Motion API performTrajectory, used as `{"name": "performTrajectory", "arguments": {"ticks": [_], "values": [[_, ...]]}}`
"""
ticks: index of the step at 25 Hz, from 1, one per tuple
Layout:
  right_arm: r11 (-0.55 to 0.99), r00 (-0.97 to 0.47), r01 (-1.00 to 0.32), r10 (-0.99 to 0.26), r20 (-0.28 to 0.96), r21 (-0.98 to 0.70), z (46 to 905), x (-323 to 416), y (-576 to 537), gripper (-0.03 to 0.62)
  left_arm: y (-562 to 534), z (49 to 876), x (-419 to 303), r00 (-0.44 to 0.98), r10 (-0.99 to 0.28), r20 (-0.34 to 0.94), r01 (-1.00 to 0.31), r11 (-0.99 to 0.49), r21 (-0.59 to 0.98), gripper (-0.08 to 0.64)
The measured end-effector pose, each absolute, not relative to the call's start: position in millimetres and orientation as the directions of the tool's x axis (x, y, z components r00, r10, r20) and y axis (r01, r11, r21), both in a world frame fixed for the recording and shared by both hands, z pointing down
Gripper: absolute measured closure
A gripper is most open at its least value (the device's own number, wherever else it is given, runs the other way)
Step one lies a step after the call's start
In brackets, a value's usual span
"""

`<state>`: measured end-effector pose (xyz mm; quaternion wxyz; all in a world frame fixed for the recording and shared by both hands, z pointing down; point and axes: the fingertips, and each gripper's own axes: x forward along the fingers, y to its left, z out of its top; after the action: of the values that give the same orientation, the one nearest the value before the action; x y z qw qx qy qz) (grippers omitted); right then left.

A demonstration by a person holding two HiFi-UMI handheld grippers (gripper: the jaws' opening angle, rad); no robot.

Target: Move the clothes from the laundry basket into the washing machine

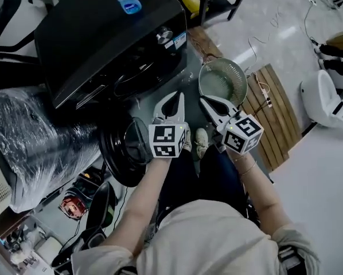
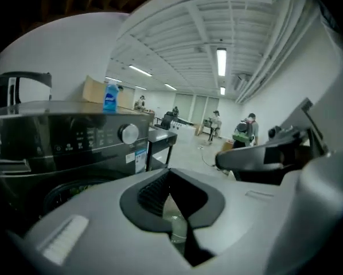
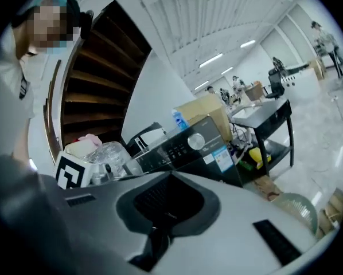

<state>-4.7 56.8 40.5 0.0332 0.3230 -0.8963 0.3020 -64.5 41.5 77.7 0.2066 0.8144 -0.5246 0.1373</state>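
1. Clothes are in neither claw. Nearest us, the left gripper (image 1: 172,99) and the right gripper (image 1: 209,103) sit side by side, each with its jaws pressed together on nothing.
2. Just beyond the left gripper, the round door (image 1: 123,148) of the washing machine (image 1: 102,33) hangs open.
3. Past the right gripper stands the laundry basket (image 1: 232,73) on the floor. We see only its bare mesh, so we judge it emptied.
4. Farther off, the drum mouth is too dark for us to tell whether garments lie inside. A blue bottle (image 1: 128,2) stands on the machine's top.
5. We expect any garment to be light, limp and easily snagged. We would pinch a bunched fold near its middle, not a hem, so that little trails.
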Motion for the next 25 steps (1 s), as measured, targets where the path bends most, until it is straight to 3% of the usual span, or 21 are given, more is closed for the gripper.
{"name": "performTrajectory", "arguments": {"ticks": [5, 13, 25], "values": [[0.660, -0.771, -0.636, -0.569, 0.286, -0.400, -10, -9, 74, 0.584, 70, 39, -53, 0.480, -0.755, 0.447, -0.875, -0.445, 0.189, 0.551], [0.682, -0.748, -0.663, -0.618, 0.242, -0.309, -64, -7, 89, 0.584, 86, -11, -54, 0.508, -0.782, 0.360, -0.857, -0.419, 0.300, 0.551], [0.688, -0.715, -0.695, -0.631, 0.302, -0.208, -53, -1, 99, 0.584, 91, -12, -49, 0.506, -0.779, 0.369, -0.861, -0.436, 0.260, 0.551]]}}
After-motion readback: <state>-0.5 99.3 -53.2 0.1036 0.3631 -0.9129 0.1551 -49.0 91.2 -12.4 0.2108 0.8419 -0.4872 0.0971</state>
